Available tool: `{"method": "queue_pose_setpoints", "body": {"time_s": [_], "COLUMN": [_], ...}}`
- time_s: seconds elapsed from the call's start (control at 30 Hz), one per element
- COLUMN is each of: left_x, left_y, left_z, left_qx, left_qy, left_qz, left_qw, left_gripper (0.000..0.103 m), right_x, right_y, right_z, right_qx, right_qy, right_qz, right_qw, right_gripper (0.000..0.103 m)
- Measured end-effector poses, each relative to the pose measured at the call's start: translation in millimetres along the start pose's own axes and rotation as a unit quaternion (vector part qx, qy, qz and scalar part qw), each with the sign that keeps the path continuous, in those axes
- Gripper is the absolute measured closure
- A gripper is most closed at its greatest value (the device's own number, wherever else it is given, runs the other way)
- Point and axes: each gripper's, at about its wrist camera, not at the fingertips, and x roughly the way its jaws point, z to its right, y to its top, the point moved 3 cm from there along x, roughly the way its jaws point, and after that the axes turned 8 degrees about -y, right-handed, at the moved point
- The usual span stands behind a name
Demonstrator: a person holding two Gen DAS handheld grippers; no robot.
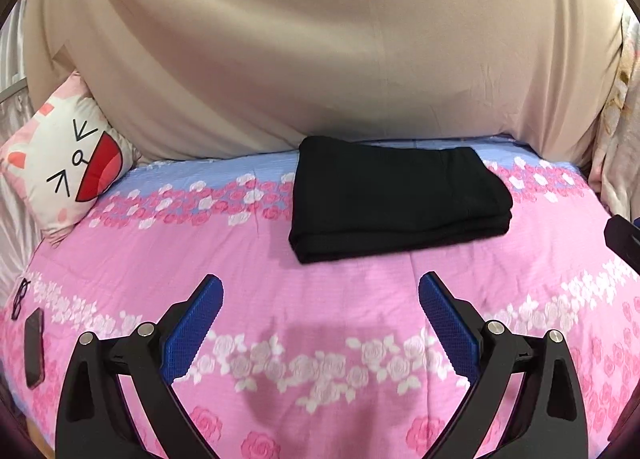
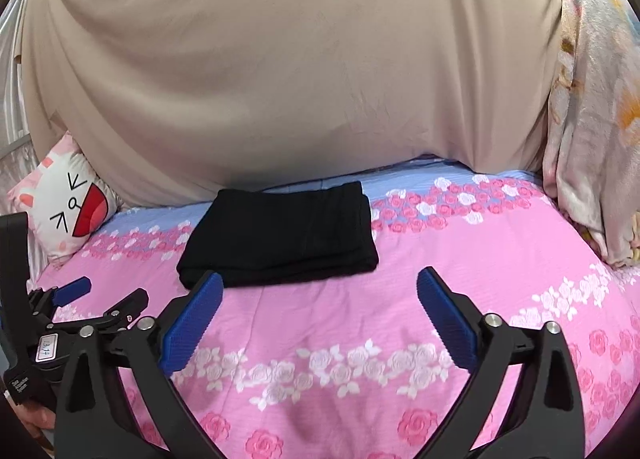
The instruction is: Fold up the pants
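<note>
The black pants (image 1: 396, 199) lie folded into a flat rectangle on the pink floral bedspread (image 1: 320, 299), near its far side; they also show in the right wrist view (image 2: 280, 235). My left gripper (image 1: 320, 291) is open and empty, hovering above the bedspread a little short of the pants. My right gripper (image 2: 320, 287) is open and empty, just in front of the pants' near right part. The left gripper shows at the left edge of the right wrist view (image 2: 100, 295), also open. A black part of the right gripper (image 1: 622, 237) shows at the right edge of the left wrist view.
A beige cloth (image 1: 320, 59) hangs behind the bed. A cartoon-face pillow (image 1: 68, 163) leans at the back left. Glasses (image 1: 20, 299) and a phone (image 1: 34, 347) lie at the bed's left edge. A floral quilt (image 2: 592, 119) is piled at the right.
</note>
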Motion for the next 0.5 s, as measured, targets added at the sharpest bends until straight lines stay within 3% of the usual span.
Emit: {"method": "queue_pose_setpoints", "body": {"time_s": [0.27,0.5], "left_x": [-8,2], "left_y": [-16,-17], "left_z": [1,-6], "left_qx": [0.001,-0.001], "left_qy": [-0.018,-0.003], "left_qz": [-0.013,-0.014], "left_qw": [0.9997,0.9999], "left_gripper": [0.006,0.006], "right_x": [-3,5], "right_y": [-28,-26], "right_z": [-4,-5], "right_qx": [0.013,0.015], "right_qy": [-0.010,-0.017], "right_qz": [-0.024,-0.022], "right_qw": [1.000,0.999], "right_gripper": [0.005,0.005]}}
